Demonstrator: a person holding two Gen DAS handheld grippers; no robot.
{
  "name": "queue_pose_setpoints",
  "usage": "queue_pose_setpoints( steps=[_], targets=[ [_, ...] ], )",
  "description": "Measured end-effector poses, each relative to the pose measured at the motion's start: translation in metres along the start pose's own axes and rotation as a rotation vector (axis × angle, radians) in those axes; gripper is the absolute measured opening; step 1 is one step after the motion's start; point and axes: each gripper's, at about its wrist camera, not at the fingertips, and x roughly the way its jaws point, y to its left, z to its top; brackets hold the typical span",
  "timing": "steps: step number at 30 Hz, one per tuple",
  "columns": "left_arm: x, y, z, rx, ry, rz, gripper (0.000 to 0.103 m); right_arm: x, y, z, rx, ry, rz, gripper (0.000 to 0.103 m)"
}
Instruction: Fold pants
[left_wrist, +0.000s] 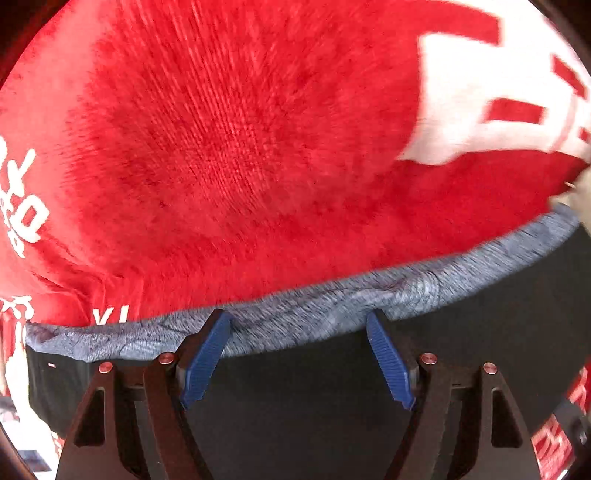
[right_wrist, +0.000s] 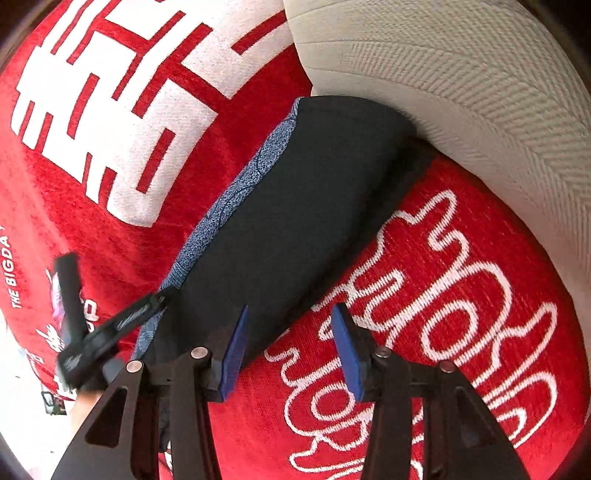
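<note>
The black pants (left_wrist: 332, 387) lie folded on a red blanket (left_wrist: 229, 147), with a blue-grey patterned waistband (left_wrist: 317, 314) along their far edge. My left gripper (left_wrist: 299, 325) is open just above the pants, its fingertips at the waistband, holding nothing. In the right wrist view the pants (right_wrist: 295, 206) run as a long dark strip up to a cushion, waistband (right_wrist: 236, 195) on their left side. My right gripper (right_wrist: 290, 317) is open at the near edge of the pants, its left finger over the dark cloth, its right finger over the blanket. The left gripper (right_wrist: 88, 332) shows there, blurred.
The red blanket (right_wrist: 461, 295) carries white lettering and a large white pattern (right_wrist: 122, 107). A beige ribbed cushion (right_wrist: 461, 85) presses against the far end of the pants. A pale surface shows past the blanket's edge at the lower left (right_wrist: 22, 424).
</note>
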Motion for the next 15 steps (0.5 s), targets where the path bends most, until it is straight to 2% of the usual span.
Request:
queue_pose_setpoints(
  steps=[3,4,6,10,13,15],
  targets=[
    [0.000,-0.003,0.007,-0.018,-0.017,0.029,0.078,-0.018,0.017,0.004,-0.077,-0.066,-0.001,0.050],
    [0.003,0.008,0.008,-0.028,-0.018,0.030,0.078,-0.021,0.026,0.006,-0.112,-0.084,0.013,0.049],
    [0.001,0.006,0.001,-0.045,-0.011,0.025,0.078,-0.014,0.046,0.014,-0.164,-0.060,0.058,0.050],
    [0.005,0.005,0.000,-0.052,-0.006,0.030,0.078,0.046,0.083,0.042,-0.236,0.052,0.097,0.044],
    [0.004,0.007,-0.004,-0.066,-0.008,0.025,0.078,0.090,0.095,0.058,-0.305,0.099,0.036,0.040],
    [0.008,0.006,-0.010,-0.072,-0.007,0.014,0.078,0.105,0.096,0.069,-0.350,0.092,-0.015,0.034]
  ],
)
